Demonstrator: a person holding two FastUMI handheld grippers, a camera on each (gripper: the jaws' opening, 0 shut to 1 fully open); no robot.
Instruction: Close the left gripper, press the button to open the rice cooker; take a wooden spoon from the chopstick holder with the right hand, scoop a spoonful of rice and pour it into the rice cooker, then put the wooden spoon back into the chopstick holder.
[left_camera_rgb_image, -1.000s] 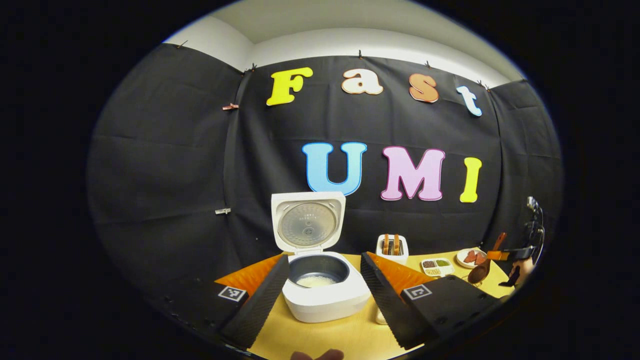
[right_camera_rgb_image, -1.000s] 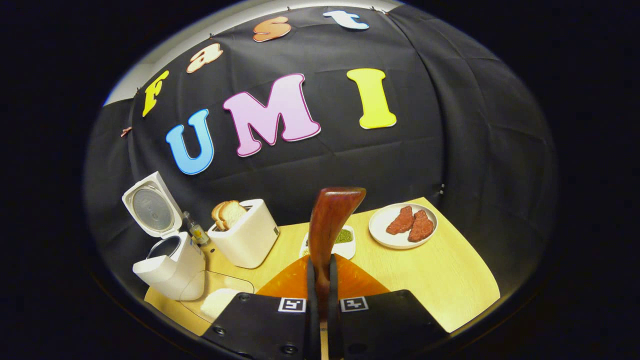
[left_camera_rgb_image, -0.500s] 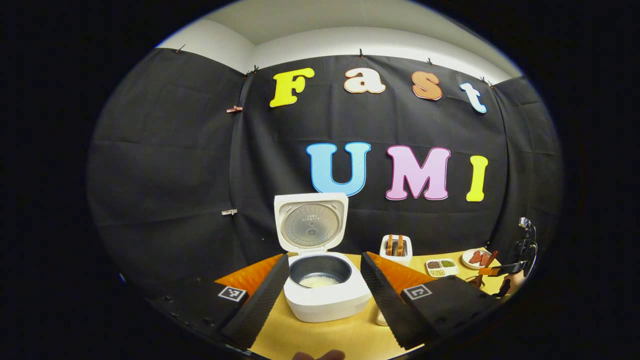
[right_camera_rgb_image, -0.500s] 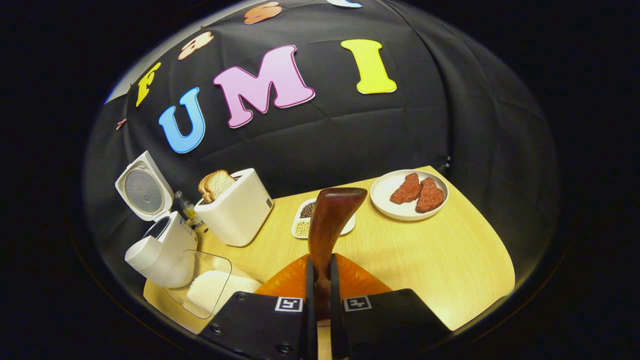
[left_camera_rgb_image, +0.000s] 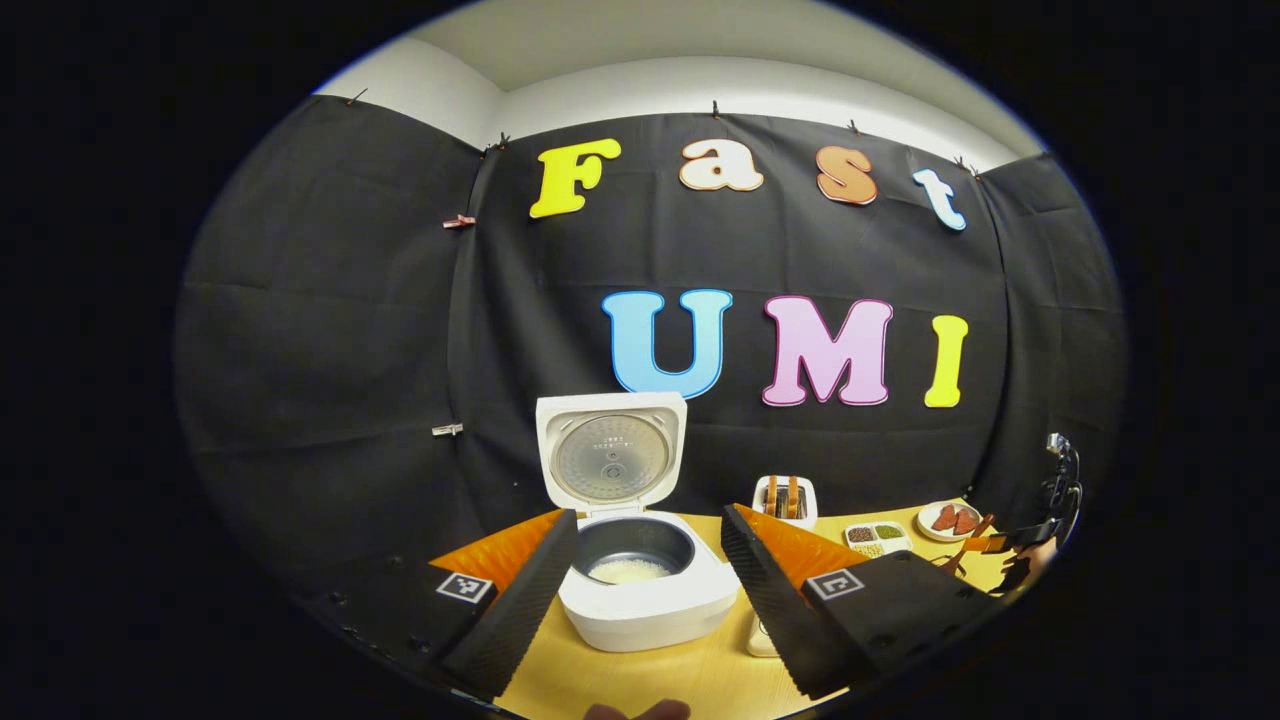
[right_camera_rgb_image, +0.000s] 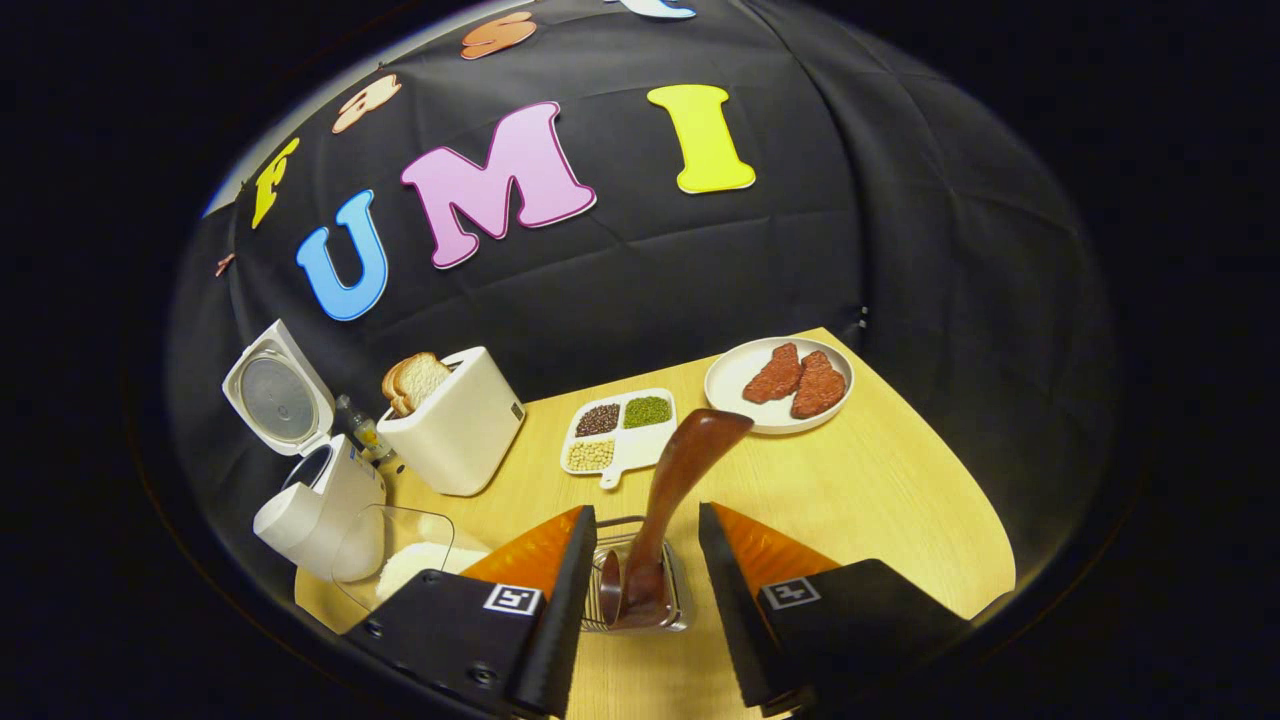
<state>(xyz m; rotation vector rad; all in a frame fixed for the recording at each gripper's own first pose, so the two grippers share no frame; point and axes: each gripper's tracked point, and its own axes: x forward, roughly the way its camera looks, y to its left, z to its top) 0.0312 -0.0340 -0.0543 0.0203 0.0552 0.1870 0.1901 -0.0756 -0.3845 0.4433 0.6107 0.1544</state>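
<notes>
I can't read any text: square black-and-white marker tags on my left gripper and right gripper, no legible words.

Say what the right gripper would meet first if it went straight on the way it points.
Most likely the wooden spoon, standing in the chopstick holder between the open right gripper fingers. Depth is unclear, so the holder's wire rim may come first.

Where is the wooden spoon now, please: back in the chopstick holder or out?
In: the wooden spoon stands bowl-down in the chopstick holder, leaning, handle up. The right hand-held gripper is open beside it.
</notes>
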